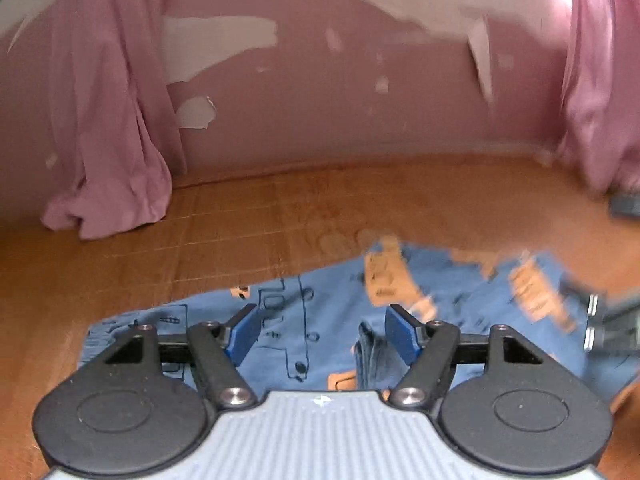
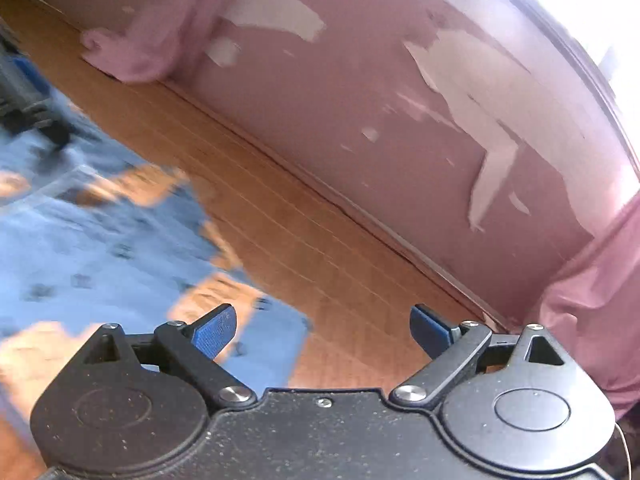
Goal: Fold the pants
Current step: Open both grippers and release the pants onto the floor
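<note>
Blue pants (image 1: 328,320) with orange patches and dark line drawings lie spread on the wooden surface (image 1: 240,232). My left gripper (image 1: 322,334) hovers over them, open, nothing between its blue pads; a bunched fold of cloth (image 1: 370,354) sits just inside the right pad. In the right wrist view the pants (image 2: 100,240) lie to the left, blurred. My right gripper (image 2: 323,330) is open above the corner of the fabric and bare wood. The other gripper (image 2: 28,96) shows blurred at far left there, and the right one (image 1: 612,328) at the left view's right edge.
A pink wall (image 1: 320,100) with peeling paint runs along the back of the wood. Pink curtains hang at the left (image 1: 108,140) and right (image 1: 600,80), bunching on the surface. A dark object (image 1: 626,205) lies near the right curtain.
</note>
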`<state>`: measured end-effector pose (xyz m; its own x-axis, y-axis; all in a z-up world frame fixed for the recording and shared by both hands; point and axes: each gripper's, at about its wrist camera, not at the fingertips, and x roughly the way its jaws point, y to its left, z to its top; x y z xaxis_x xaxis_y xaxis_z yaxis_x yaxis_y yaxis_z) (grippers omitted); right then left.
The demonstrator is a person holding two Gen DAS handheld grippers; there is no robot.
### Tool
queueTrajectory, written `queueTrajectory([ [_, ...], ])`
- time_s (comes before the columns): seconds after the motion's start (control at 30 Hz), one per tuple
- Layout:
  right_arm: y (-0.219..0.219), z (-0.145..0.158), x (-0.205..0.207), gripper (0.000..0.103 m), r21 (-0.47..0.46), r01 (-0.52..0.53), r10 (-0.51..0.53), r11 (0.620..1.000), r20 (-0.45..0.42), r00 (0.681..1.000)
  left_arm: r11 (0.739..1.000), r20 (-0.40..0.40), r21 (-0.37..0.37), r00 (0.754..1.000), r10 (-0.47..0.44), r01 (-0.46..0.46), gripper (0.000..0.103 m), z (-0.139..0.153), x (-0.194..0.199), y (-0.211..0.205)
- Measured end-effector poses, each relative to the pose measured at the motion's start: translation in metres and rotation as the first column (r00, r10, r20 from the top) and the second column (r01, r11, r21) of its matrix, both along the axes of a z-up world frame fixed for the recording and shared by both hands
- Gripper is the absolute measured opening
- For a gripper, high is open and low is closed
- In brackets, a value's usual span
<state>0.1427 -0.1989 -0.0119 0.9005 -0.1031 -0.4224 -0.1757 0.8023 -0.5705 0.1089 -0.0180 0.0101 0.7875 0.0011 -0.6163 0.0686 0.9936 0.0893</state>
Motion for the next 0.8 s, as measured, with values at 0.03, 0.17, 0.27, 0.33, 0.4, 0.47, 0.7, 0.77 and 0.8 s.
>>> queueTrajectory([
  [0.03, -0.001, -0.008, 0.009, 0.094, -0.013, 0.012, -0.012, 1.0, -0.016, 1.0, 1.0, -0.012, 0.03, 1.0, -0.006, 0.007, 0.074, -0.006, 0.003, -0.006],
  [0.17, -0.01, -0.02, 0.024, 0.1, -0.019, 0.031, -0.032, 0.999, -0.02, 0.999, 0.996, 0.008, 0.087, 1.0, -0.027, 0.026, 0.08, -0.018, 0.003, -0.006],
  [0.27, -0.013, -0.008, 0.015, 0.095, -0.039, 0.026, -0.027, 0.999, -0.009, 1.0, 0.998, -0.006, 0.057, 1.0, -0.023, 0.024, 0.082, -0.009, -0.004, 0.008],
  [0.33, -0.008, 0.002, -0.001, 0.097, -0.013, -0.01, 0.01, 1.0, 0.019, 1.0, 1.0, 0.02, 0.014, 1.0, -0.023, 0.023, 0.084, 0.0, -0.019, 0.025],
  [0.4, 0.002, 0.007, -0.027, 0.1, 0.028, -0.053, 0.053, 0.998, 0.001, 0.999, 0.999, 0.039, -0.019, 0.999, -0.025, 0.026, 0.087, 0.005, -0.033, 0.034],
  [0.47, 0.014, 0.001, -0.051, 0.1, 0.003, -0.111, 0.111, 0.994, -0.032, 0.993, 0.999, 0.017, -0.034, 1.0, -0.016, 0.016, 0.087, 0.002, -0.043, 0.036],
  [0.7, 0.025, -0.018, -0.066, 0.1, -0.04, -0.127, 0.125, 0.991, -0.043, 0.991, 0.996, -0.022, 0.086, 0.999, 0.038, -0.036, 0.088, -0.012, -0.054, 0.035],
  [0.77, 0.028, -0.009, -0.07, 0.1, -0.033, -0.135, 0.135, 0.99, 0.001, 0.991, 0.994, -0.007, 0.079, 0.997, 0.071, -0.07, 0.088, -0.006, -0.058, 0.046],
  [0.8, 0.031, -0.006, -0.072, 0.102, -0.016, -0.144, 0.144, 0.989, 0.012, 0.989, 0.994, 0.014, 0.058, 0.996, 0.091, -0.091, 0.088, -0.002, -0.062, 0.054],
])
